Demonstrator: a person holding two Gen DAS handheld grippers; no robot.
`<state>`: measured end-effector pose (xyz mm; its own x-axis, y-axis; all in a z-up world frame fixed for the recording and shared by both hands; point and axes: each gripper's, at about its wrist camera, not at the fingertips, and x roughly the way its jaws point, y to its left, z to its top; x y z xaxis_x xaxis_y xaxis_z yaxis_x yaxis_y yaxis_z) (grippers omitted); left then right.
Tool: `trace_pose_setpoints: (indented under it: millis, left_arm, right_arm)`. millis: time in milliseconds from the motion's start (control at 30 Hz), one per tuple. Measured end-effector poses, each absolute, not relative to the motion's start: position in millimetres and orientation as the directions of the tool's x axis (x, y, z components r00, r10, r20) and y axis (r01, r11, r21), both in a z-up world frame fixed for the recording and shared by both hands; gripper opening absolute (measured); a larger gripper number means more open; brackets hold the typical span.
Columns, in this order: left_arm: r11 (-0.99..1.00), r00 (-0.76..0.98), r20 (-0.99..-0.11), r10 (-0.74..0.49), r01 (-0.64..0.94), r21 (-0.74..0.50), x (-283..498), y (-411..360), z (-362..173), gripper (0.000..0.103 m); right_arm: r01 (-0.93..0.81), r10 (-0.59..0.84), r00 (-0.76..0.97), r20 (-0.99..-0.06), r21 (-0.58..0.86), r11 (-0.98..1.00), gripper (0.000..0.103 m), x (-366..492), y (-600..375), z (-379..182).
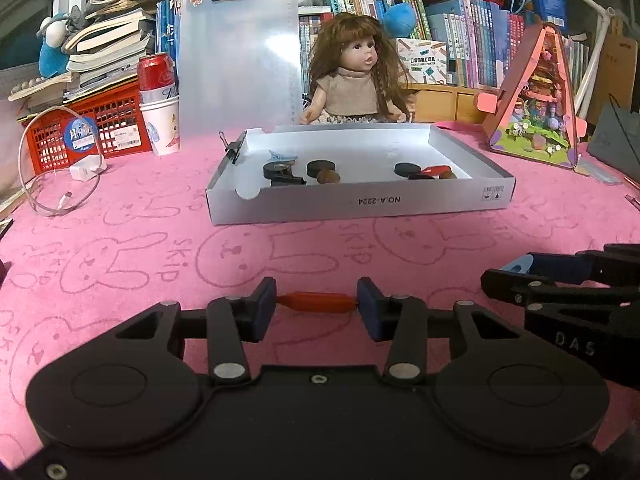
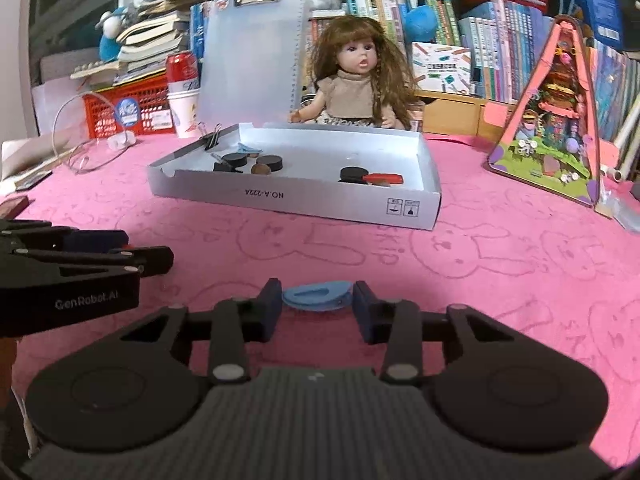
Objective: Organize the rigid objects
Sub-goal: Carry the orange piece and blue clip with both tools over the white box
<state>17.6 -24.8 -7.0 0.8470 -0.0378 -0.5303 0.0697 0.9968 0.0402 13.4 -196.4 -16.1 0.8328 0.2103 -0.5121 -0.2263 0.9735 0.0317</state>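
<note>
My left gripper (image 1: 316,303) is shut on a small red piece (image 1: 316,302), held by its two ends just above the pink cloth. My right gripper (image 2: 316,300) is shut on a flat blue oval piece (image 2: 317,298). A shallow white box (image 1: 360,202) lies ahead on the cloth, also in the right wrist view (image 2: 296,196). It holds black discs (image 1: 321,167), brown round pieces (image 1: 329,177), a red piece (image 1: 437,169) and a small blue piece (image 1: 282,156). The right gripper shows at the right edge of the left view (image 1: 560,280), the left gripper at the left edge of the right view (image 2: 80,260).
A doll (image 1: 354,76) sits behind the box beside an upright clear clipboard (image 1: 238,60). A red basket (image 1: 88,128), a can on paper cups (image 1: 158,92) and a white cable (image 1: 52,184) are at left. A pink triangular toy house (image 1: 538,100) stands at right. Books fill the back.
</note>
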Motion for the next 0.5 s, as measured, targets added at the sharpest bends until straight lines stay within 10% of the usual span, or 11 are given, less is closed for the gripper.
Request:
trace_pose_setpoints:
  millis: [500]
  left_arm:
    - [0.998,0.85,-0.524,-0.051,0.068,0.015,45.1,-25.1,23.9,0.042]
  right_arm:
    - [-0.154,0.173,0.831,-0.528,0.081,0.985,0.044,37.4,-197.0,-0.7]
